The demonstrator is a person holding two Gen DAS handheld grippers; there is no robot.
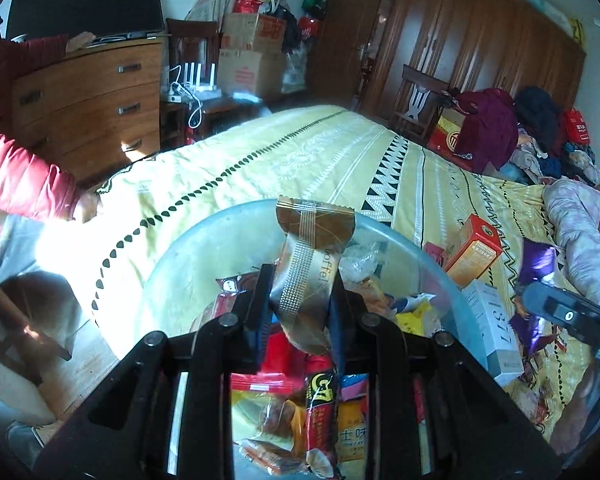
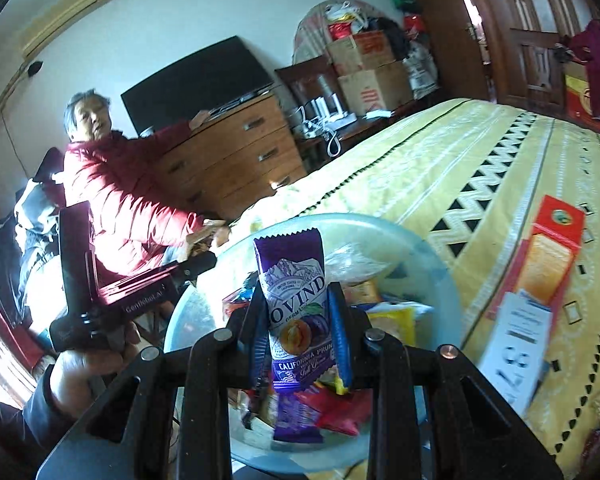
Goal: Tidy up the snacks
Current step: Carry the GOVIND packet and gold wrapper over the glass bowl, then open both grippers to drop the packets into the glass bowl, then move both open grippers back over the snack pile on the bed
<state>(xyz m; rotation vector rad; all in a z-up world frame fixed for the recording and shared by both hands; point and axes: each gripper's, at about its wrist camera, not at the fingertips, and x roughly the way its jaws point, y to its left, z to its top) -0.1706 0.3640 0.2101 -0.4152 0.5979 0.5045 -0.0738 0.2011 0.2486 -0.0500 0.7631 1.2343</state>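
Note:
My left gripper is shut on a brown-and-gold wafer packet, held upright above a pale blue plastic basin with several snack packets in it. My right gripper is shut on a purple prune packet, also upright over the same basin. Part of the right gripper's body shows at the right edge of the left wrist view. In the right wrist view the left gripper's red-and-black body appears at the left, held by a hand.
The basin rests on a bed with a yellow patterned cover. An orange-red box and a white box lie right of the basin. A person in a red jacket sits left, by a wooden dresser. Clothes pile at far right.

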